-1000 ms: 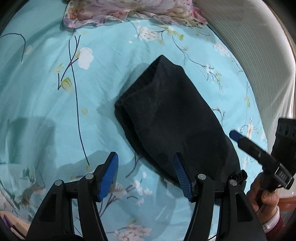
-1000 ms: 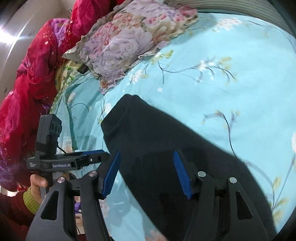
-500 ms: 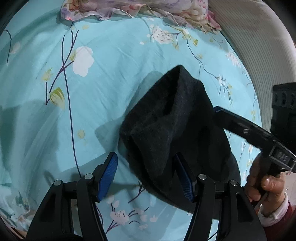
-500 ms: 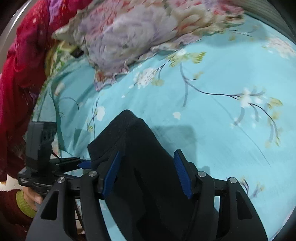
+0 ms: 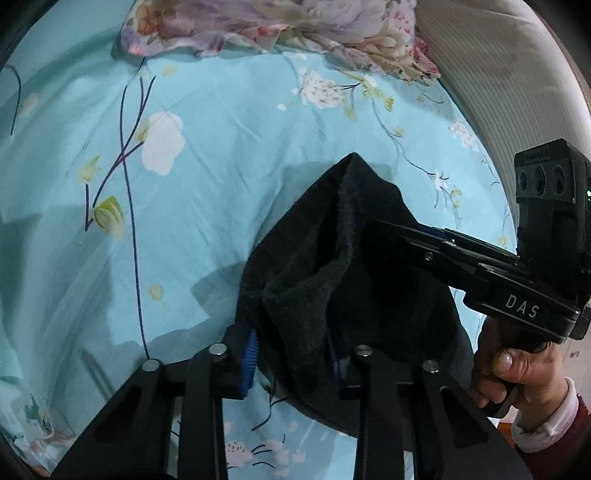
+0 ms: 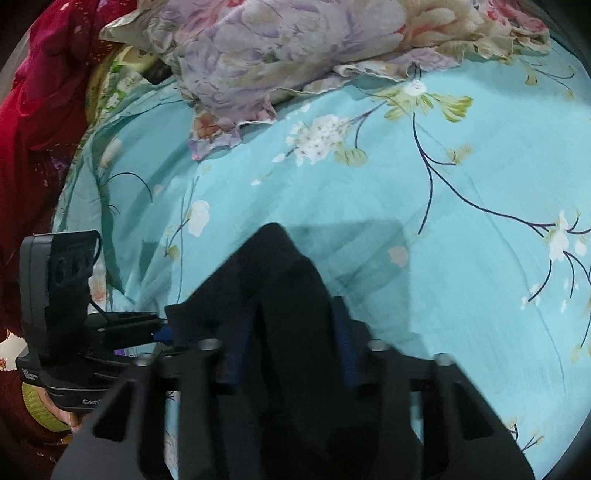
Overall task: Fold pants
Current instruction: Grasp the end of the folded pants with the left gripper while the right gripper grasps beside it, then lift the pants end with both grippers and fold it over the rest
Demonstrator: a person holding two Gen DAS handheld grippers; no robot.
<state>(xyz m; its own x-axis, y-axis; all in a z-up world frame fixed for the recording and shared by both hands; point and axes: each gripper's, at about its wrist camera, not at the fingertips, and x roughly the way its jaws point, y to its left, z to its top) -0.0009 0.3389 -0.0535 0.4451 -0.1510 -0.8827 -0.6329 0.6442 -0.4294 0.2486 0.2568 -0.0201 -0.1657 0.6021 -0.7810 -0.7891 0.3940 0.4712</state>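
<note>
The black pants (image 5: 332, 266) lie bunched on the turquoise floral bedsheet (image 5: 207, 155). My left gripper (image 5: 291, 350) is shut on the near left edge of the pants, with blue pads pressing the fabric. My right gripper (image 6: 291, 354) is shut on another fold of the pants (image 6: 280, 288). In the left wrist view the right gripper (image 5: 391, 229) reaches in from the right onto the pants. In the right wrist view the left gripper (image 6: 162, 332) grips the pants' left edge. The cloth is lifted into a peak between both grippers.
A floral pillow (image 5: 280, 26) lies at the far end of the bed, also in the right wrist view (image 6: 295, 48). A red quilt (image 6: 40, 92) is heaped at the left. A ribbed white headboard or wall (image 5: 517, 74) borders the bed on the right.
Both grippers closed on the pants' near end and moved forward toward the pillow, lifting the cloth and folding it over. The pants now look shorter and bunched.
</note>
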